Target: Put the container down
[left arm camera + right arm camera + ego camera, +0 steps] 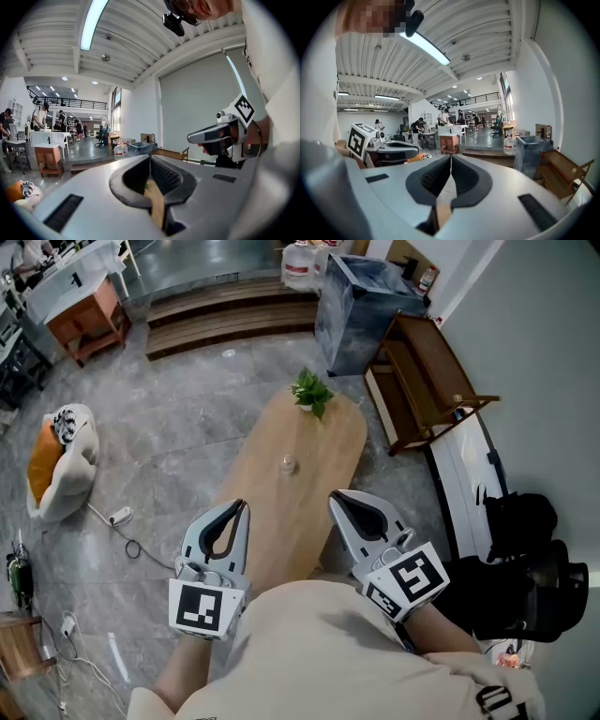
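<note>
A small clear container [288, 464] stands upright on the oval wooden table [319, 446], near its middle, with nothing touching it. A little potted plant [311, 391] sits at the table's far end. My left gripper [241, 506] and right gripper [336, 497] are held side by side close to the person's chest, over the table's near end and well short of the container. Both point away from the body, jaws together and empty. In the left gripper view the jaws [150, 158] meet and the right gripper [191, 138] shows alongside. The right gripper view shows its jaws [450, 157] closed too.
A blue-grey bin [361, 310] and a wooden rack [427, 381] stand to the table's far right. A white object [469, 484] and a black bag [525, 559] lie at the right. A cushion [61, 460] and cable [120, 517] lie on the floor at left.
</note>
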Tool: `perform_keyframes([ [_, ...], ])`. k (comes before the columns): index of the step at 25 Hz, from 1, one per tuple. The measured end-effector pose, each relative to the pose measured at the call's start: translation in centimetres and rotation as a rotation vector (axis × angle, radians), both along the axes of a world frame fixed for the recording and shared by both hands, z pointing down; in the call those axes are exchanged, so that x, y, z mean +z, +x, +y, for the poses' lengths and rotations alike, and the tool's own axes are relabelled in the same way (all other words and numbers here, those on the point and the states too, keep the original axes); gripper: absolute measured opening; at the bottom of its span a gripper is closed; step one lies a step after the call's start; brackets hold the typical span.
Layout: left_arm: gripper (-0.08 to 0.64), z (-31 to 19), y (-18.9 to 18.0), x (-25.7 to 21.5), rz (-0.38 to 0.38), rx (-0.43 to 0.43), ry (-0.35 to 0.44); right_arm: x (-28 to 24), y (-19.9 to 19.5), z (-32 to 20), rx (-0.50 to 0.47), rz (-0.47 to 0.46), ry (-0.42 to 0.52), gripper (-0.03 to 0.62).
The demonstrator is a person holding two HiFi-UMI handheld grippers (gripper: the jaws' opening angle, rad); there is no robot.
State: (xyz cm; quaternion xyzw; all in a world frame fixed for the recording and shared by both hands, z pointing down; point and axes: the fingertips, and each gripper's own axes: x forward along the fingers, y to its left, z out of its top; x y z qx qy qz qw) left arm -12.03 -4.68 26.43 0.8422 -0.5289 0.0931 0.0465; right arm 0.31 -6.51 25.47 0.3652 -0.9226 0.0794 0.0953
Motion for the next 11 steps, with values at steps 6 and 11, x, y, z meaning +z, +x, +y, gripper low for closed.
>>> perform_keyframes([
  [6, 0.012, 0.2, -0.4, -0.9, 0.003, -0.011, 0.015, -0.5, -0.3, -0.2, -0.002, -0.006, 0.004, 0.000],
  [11, 0.012, 0.6, -0.4, -1.3, 0.000, -0.014, 0.020, -0.6, -0.4, 0.0, -0.006, -0.007, 0.006, 0.000],
])
